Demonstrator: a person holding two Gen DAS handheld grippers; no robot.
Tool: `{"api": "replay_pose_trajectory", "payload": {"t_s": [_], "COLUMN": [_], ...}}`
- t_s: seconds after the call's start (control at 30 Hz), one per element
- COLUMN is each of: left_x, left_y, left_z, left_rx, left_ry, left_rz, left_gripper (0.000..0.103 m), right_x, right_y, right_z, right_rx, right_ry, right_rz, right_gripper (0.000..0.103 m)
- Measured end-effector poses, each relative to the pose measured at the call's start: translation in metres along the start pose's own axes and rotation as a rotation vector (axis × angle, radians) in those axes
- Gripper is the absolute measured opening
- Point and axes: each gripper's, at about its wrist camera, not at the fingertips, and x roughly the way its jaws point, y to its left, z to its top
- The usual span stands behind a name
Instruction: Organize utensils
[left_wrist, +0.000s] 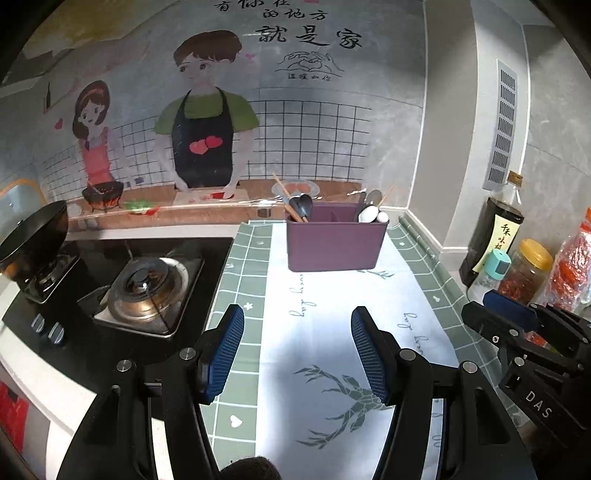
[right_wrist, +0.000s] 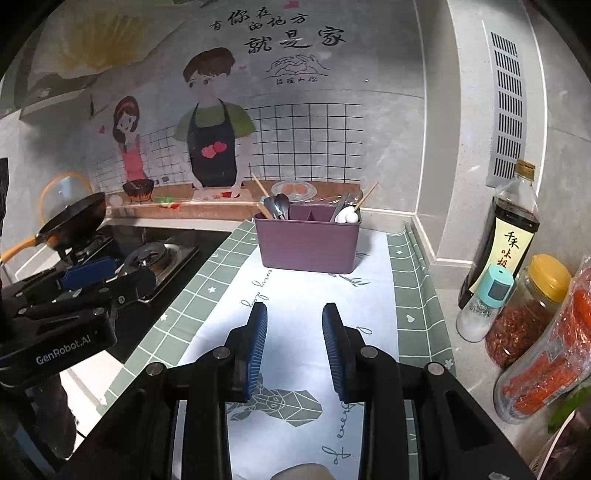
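Note:
A purple utensil holder (left_wrist: 334, 242) (right_wrist: 309, 240) stands at the far end of the green-and-white cloth (left_wrist: 325, 332) (right_wrist: 295, 295). Its left compartment holds wooden chopsticks (left_wrist: 290, 201) and dark spoons (right_wrist: 279, 205). White spoons (left_wrist: 371, 214) (right_wrist: 349, 216) and a metal utensil fill the right one. My left gripper (left_wrist: 297, 350) hangs open over the cloth, well short of the holder, nothing between its blue pads. My right gripper (right_wrist: 294, 349) is open too, also empty and short of the holder. Each gripper shows at the edge of the other's view.
A gas hob (left_wrist: 147, 288) (right_wrist: 162, 258) with a black pan (left_wrist: 35, 229) (right_wrist: 74, 218) lies left of the cloth. On the right stand a soy sauce bottle (right_wrist: 506, 236), a small shaker (right_wrist: 487, 302), a chilli jar (right_wrist: 528, 314) and a red packet (right_wrist: 554, 354). A tiled wall closes the back.

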Motion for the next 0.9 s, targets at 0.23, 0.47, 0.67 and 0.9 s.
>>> {"api": "replay_pose_trajectory", "payload": {"t_s": [0.23,0.47,0.67,0.9], "left_x": [-0.003,-0.006,-0.009,-0.011], "left_y": [-0.003,-0.010,-0.010,-0.009], "left_z": [-0.001,-0.003,-0.005,-0.005], "left_rx": [0.001,0.012,0.007,0.005], "left_ry": [0.005,0.004,0.009,0.009], "left_rz": [0.013,-0.001,-0.007,-0.006], "left_gripper": [0.061,0.061,0.061,0.061], "right_x": [-0.002,-0.004,-0.008,-0.016], "right_y": [-0.002,-0.008,-0.009,-0.010], "right_z": [-0.001,-0.003,-0.004,-0.002], "right_rx": [-0.005,0.006,0.004,0.007], "right_ry": [-0.009,-0.003,-0.003,-0.021], "right_rz": [0.031,0.024,0.018,0.007], "right_gripper": [0.029,0.029,0.029,0.030]}}
